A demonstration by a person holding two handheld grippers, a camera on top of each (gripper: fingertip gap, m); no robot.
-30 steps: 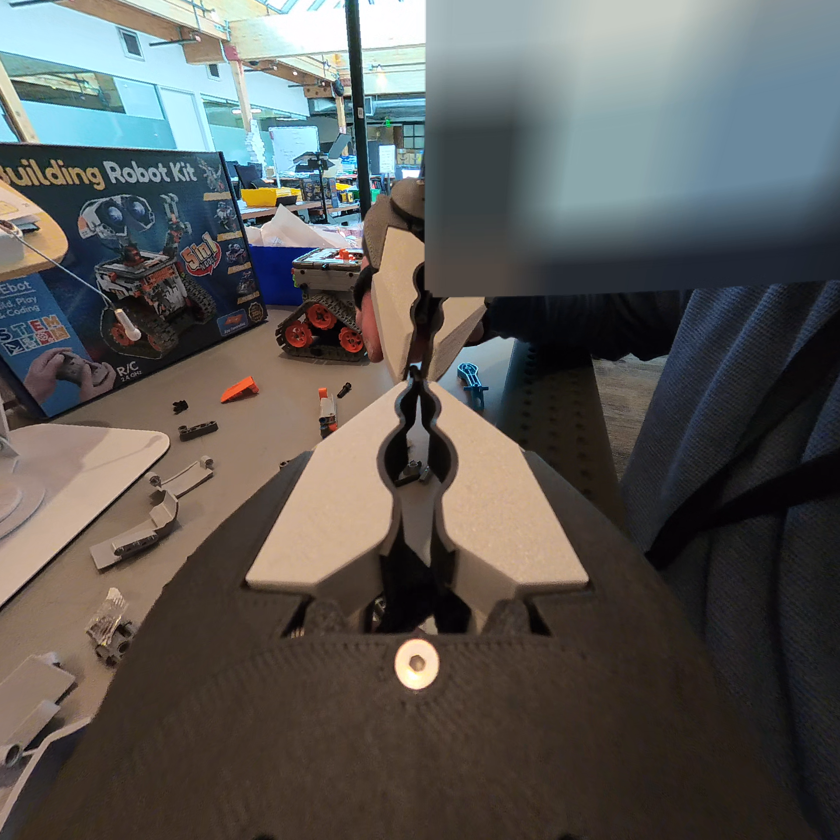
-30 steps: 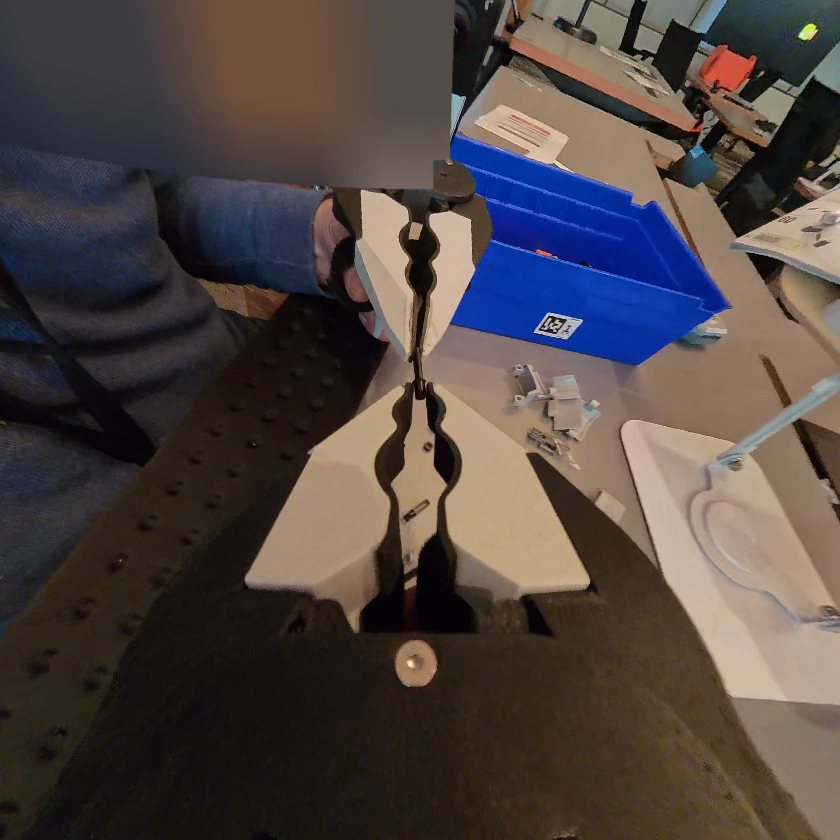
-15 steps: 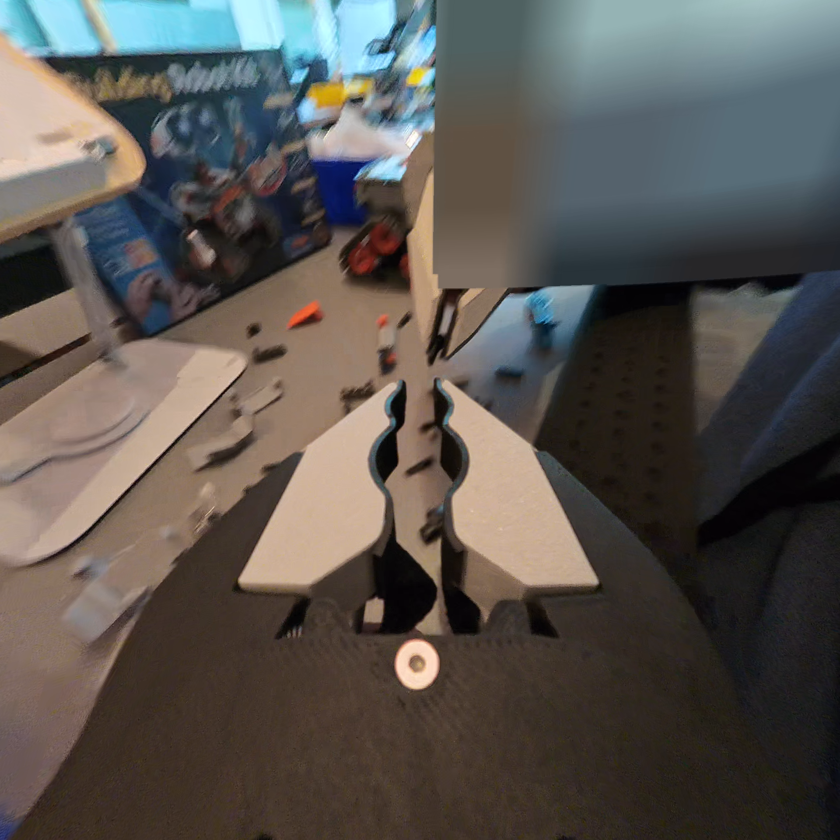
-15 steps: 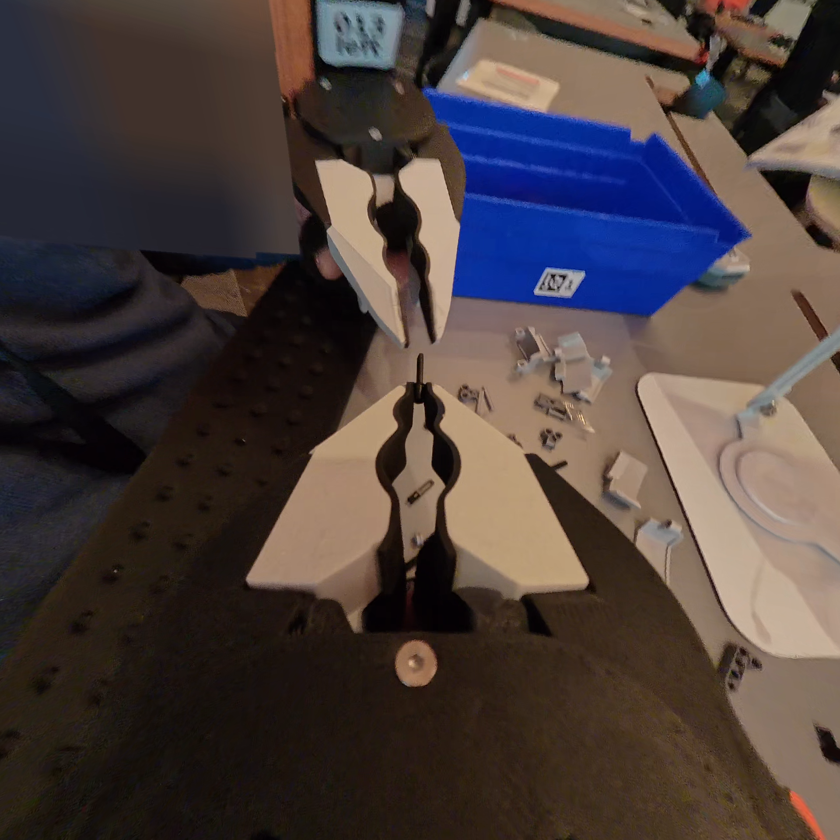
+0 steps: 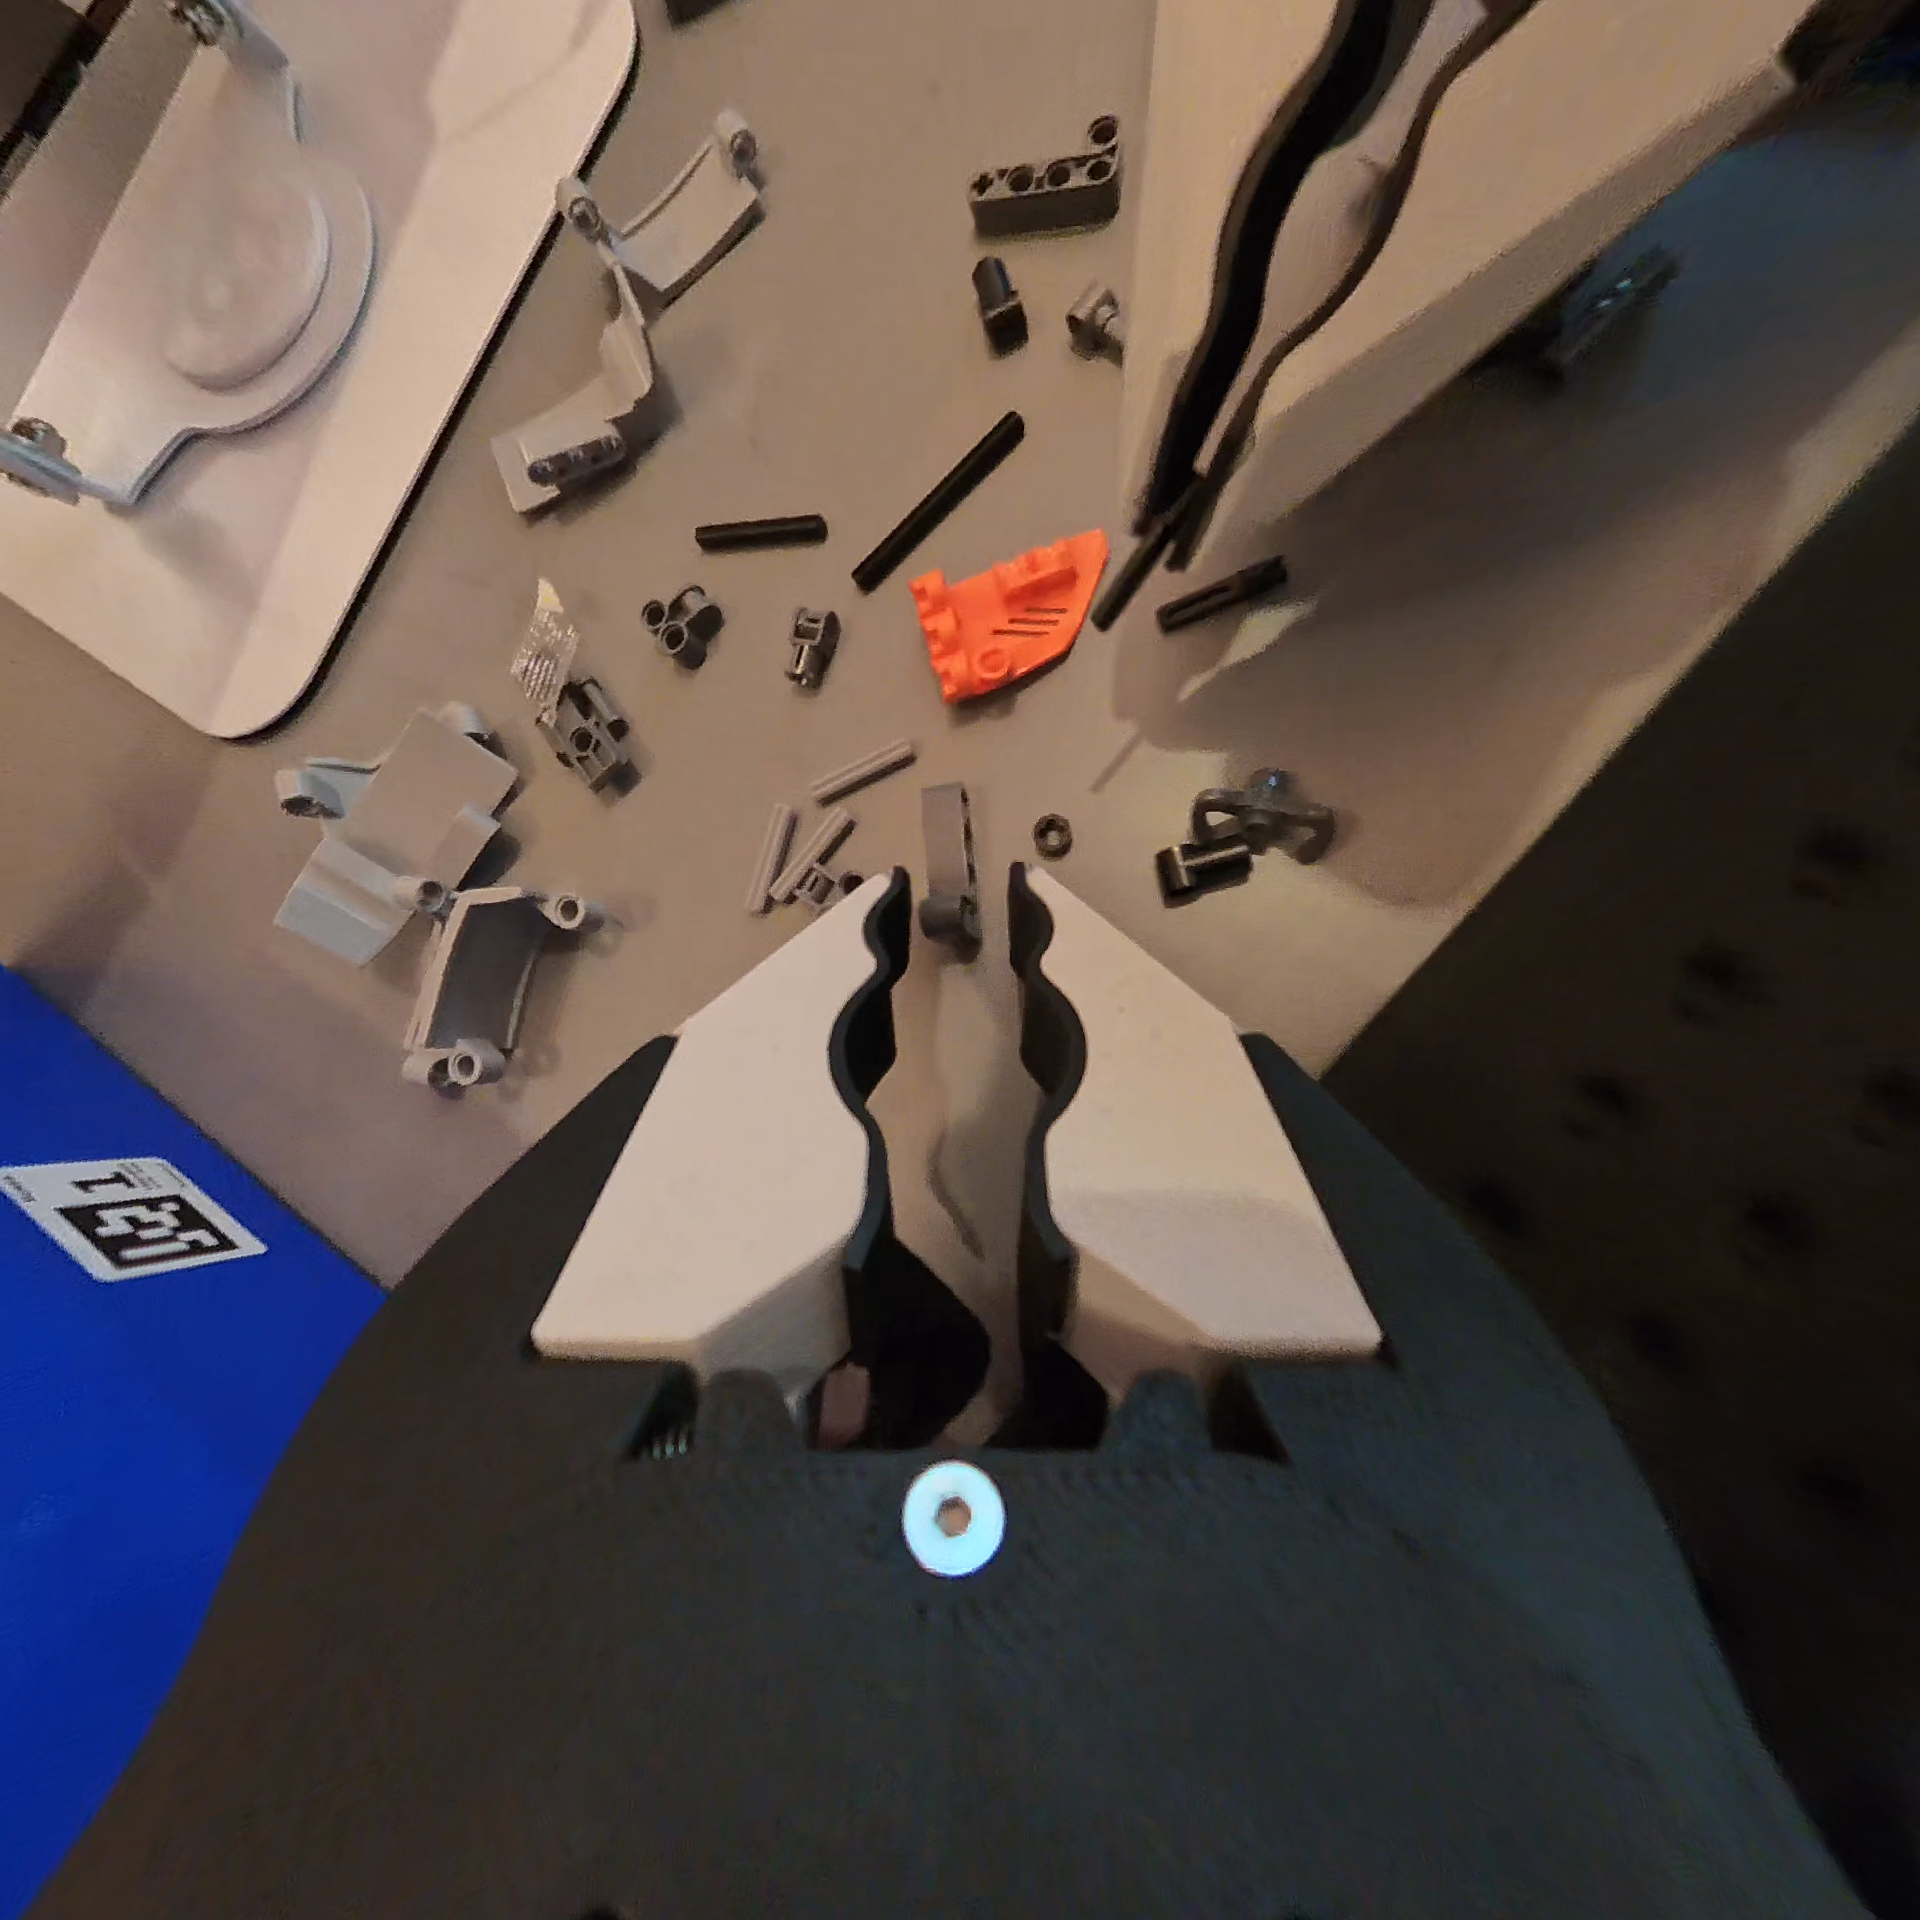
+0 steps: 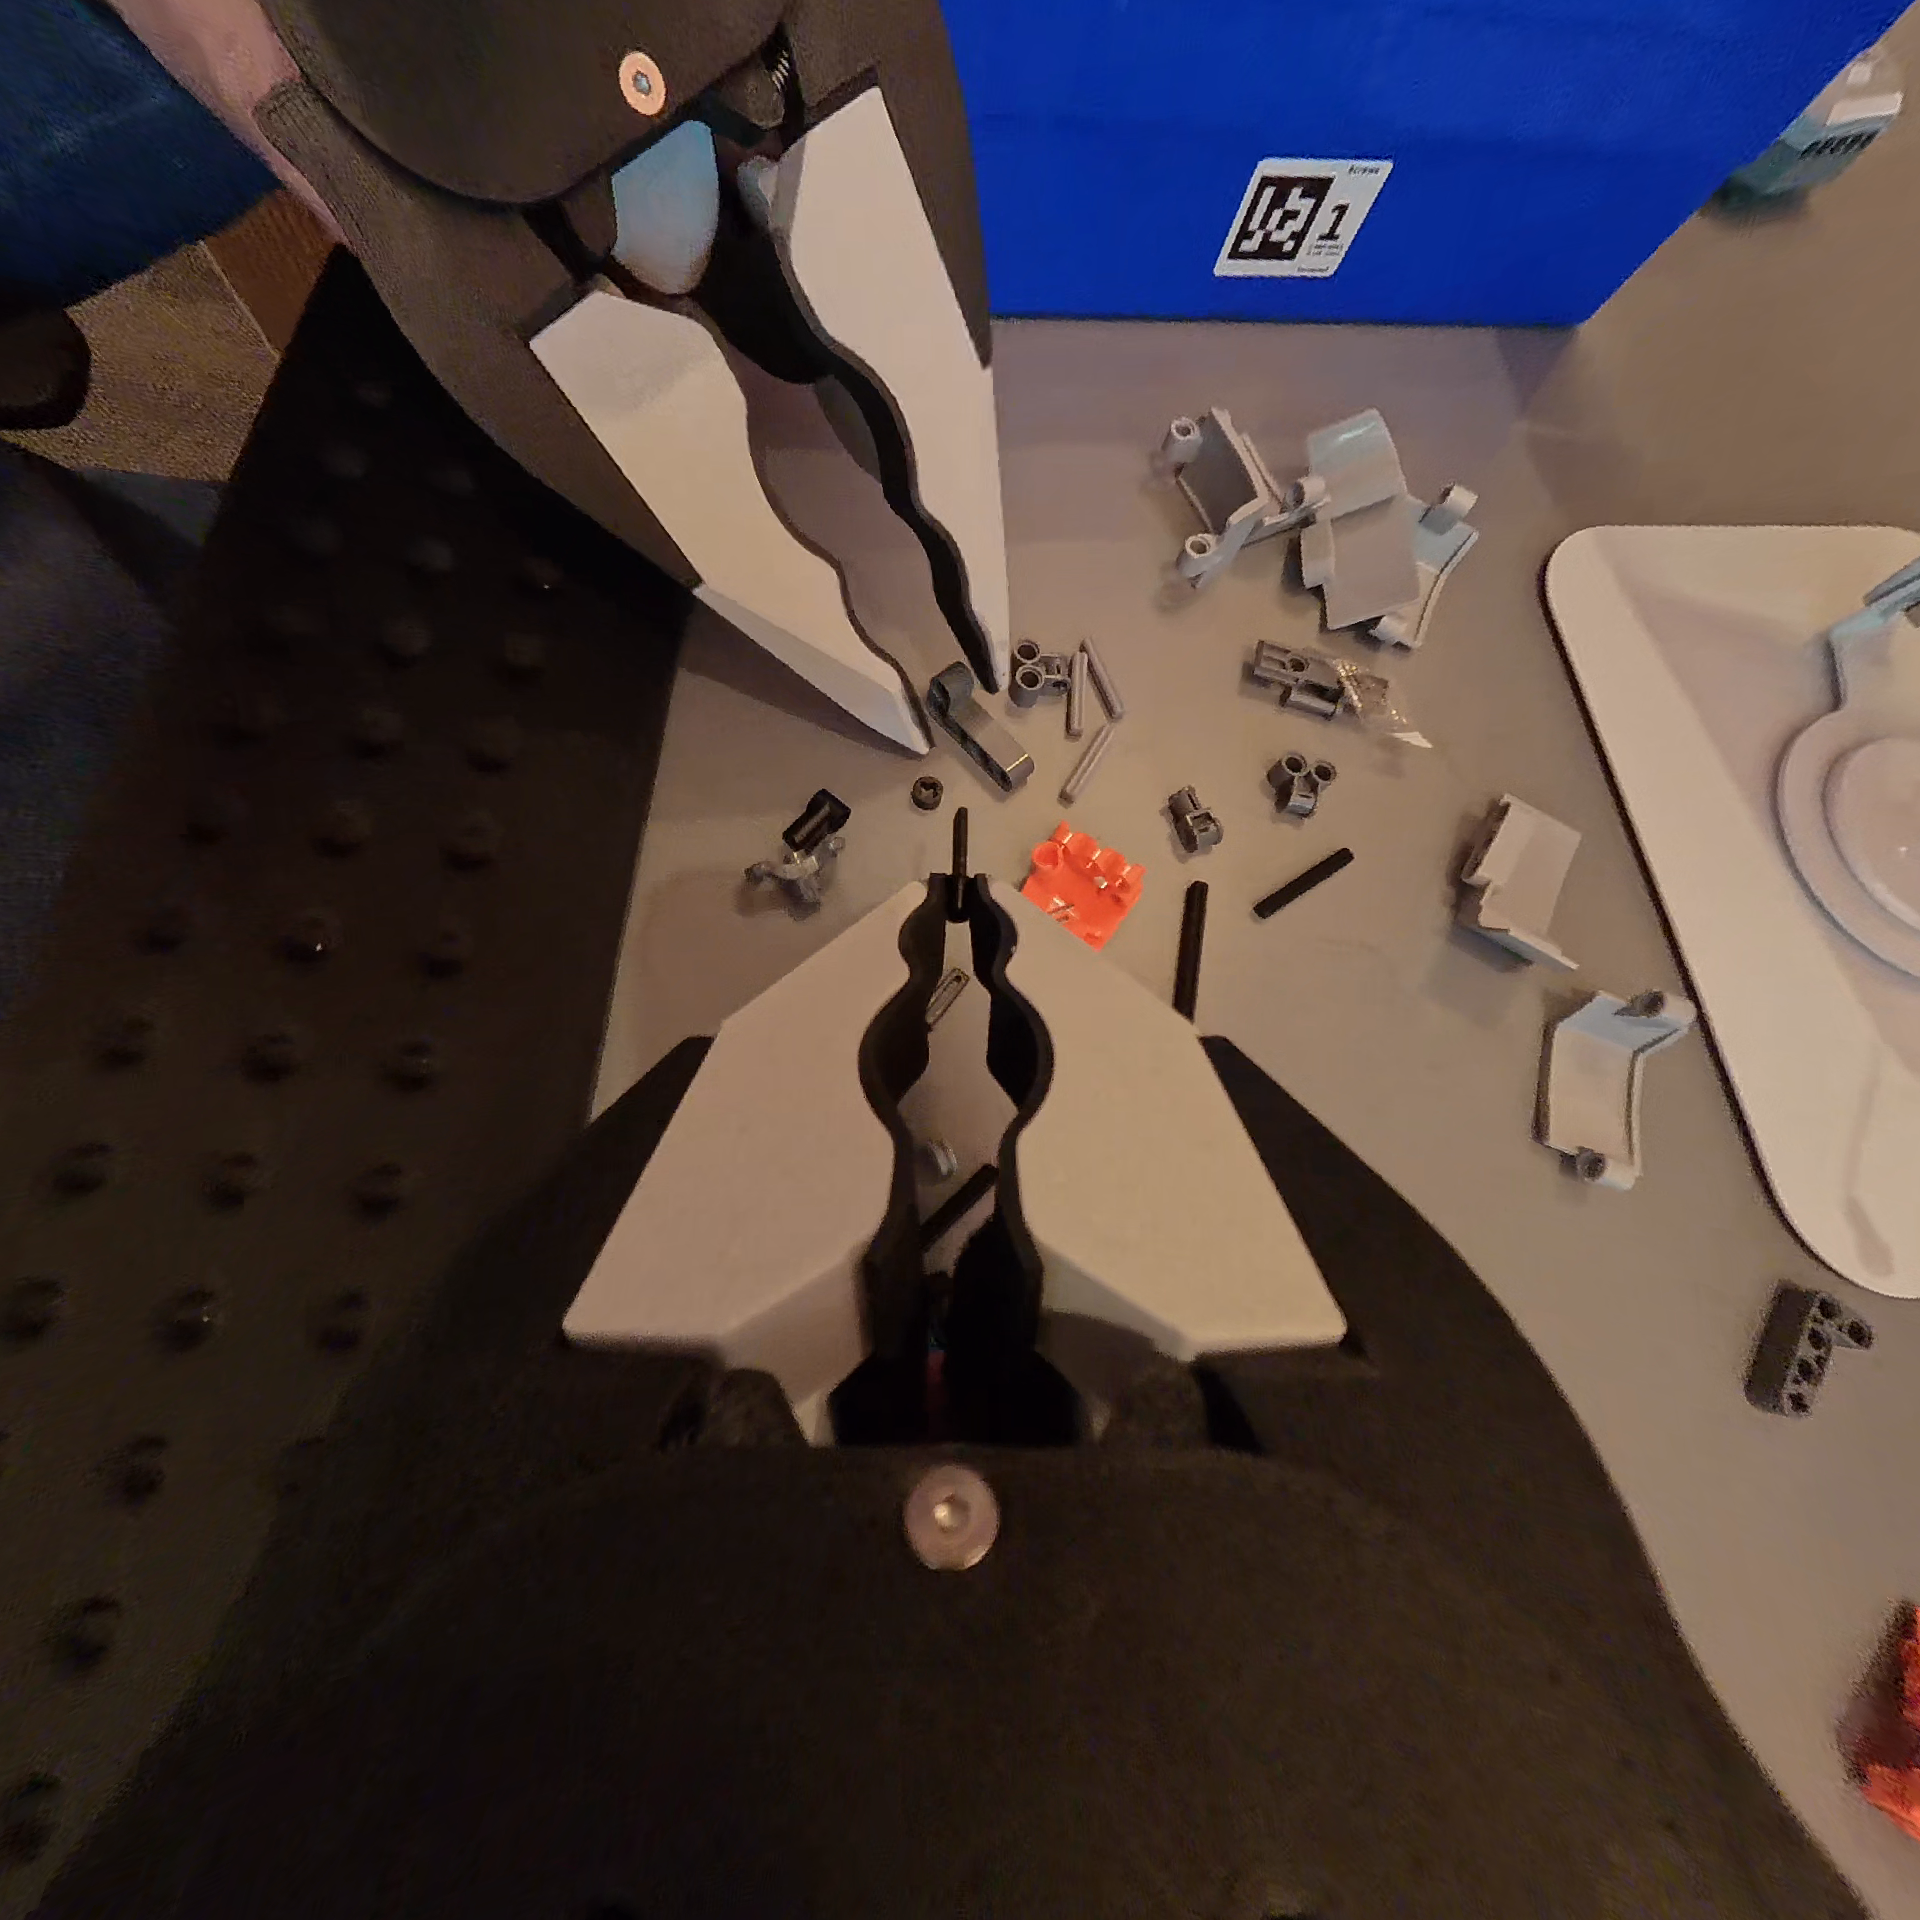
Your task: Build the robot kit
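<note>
My left gripper point(image 5: 954, 883) is open and points down at the grey table point(image 5: 1039, 1039). Its tips straddle a small dark grey beam point(image 5: 948, 862) without closing on it. My right gripper point(image 6: 961, 896) is shut on a thin black pin point(image 6: 959, 840) that sticks out past its tips, just above the table. The right wrist view shows the left gripper point(image 6: 951, 712) around the grey beam point(image 6: 982, 738). The left wrist view shows the right gripper point(image 5: 1169, 530) with the pin point(image 5: 1124, 587) next to an orange piece point(image 5: 1003, 623).
Loose grey and black building parts lie scattered about, among them black axles point(image 5: 935, 499) and grey panels point(image 6: 1340, 520). A blue bin point(image 6: 1455, 125) stands at the far side, a white lamp base point(image 6: 1714, 831) to the right, and a black perforated mat point(image 6: 312, 831) to the left. Left tips to right tips: about 6 cm. The orange piece point(image 5: 1003, 623) is about 4 cm from my right fingertips. The right camera catches it too, in the right wrist view point(image 6: 1062, 888).
Both grippers tipped from level, tip to tip, down toward the table. The left gripper let go of the black pin, opened and dropped over the grey beam. The right still holds the pin.
</note>
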